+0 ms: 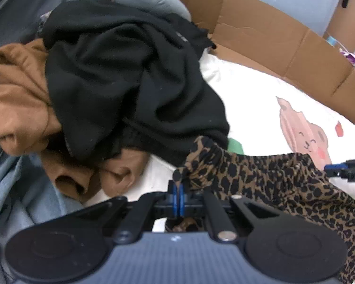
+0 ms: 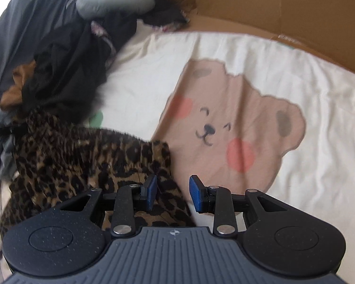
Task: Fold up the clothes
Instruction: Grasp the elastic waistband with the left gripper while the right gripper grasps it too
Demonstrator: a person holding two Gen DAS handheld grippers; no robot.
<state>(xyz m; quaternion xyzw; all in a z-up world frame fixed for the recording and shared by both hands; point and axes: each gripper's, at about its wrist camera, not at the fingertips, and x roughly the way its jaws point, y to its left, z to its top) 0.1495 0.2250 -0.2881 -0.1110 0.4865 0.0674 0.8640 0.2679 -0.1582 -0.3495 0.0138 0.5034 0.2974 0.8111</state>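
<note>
A corner of the leopard-print garment [image 1: 260, 177] is pinched in the closed left gripper [image 1: 178, 197]. Only in the right wrist view is the right gripper [image 2: 173, 193] seen wide apart, over the garment's edge beside the bear print [image 2: 229, 123] on the bed sheet [image 2: 307, 165]. A black garment [image 1: 130, 82] is piled beyond the leopard-print garment.

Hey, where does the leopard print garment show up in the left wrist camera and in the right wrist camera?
Left wrist view: leopard print garment at lower right, one bunched corner pinched in the left gripper.
Right wrist view: it fills the lower left, its edge lying under the open right gripper.
Shared landmark: the pink bear print on the white sheet, beside the garment in both.
</note>
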